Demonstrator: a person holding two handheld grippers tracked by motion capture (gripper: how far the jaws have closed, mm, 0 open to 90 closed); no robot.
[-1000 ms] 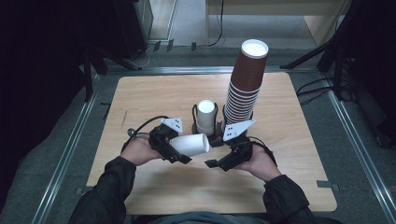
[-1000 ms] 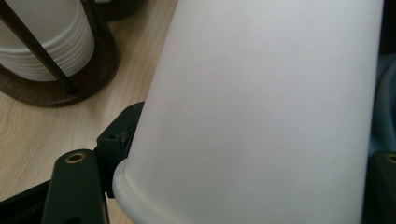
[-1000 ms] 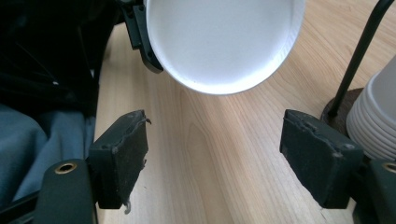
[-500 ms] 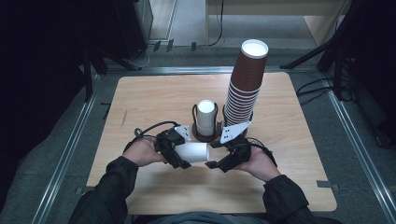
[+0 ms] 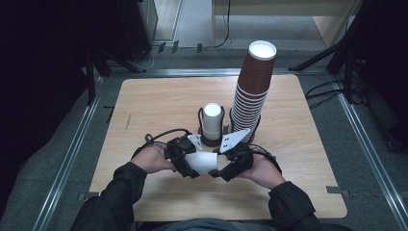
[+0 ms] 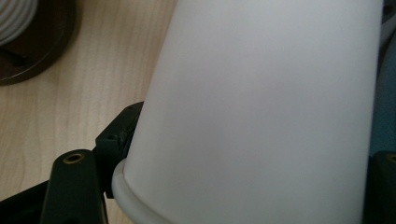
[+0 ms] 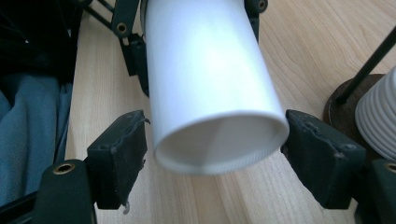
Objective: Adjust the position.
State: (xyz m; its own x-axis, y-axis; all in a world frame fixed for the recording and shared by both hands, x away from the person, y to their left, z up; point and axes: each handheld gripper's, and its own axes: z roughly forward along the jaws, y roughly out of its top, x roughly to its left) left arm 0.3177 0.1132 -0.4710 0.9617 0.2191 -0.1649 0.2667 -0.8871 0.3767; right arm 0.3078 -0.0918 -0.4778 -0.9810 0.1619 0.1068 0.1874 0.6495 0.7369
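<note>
A white paper cup [image 5: 202,162] lies on its side just above the wooden table [image 5: 159,106], near its front middle. My left gripper [image 5: 192,166] is shut on the cup near its rim, and the cup's wall [image 6: 261,107] crosses the left gripper view between the jaws of the left gripper [image 6: 247,149]. My right gripper [image 5: 219,168] faces it from the right. In the right gripper view the cup's base end [image 7: 210,93] sits between the jaws of the right gripper [image 7: 219,158]; one pad [image 7: 116,158] stands a sliver off the cup.
A tall stack of brown cups [image 5: 252,91] rises behind the hands, right of centre. Beside it a short stack of white cups [image 5: 211,120] stands in a dark wire holder with a round base [image 7: 345,102]. Dark floor and rails surround the table.
My left hand has brought the cup down and toward the right gripper, so its base now lies between the right jaws. The right hand has stayed put.
</note>
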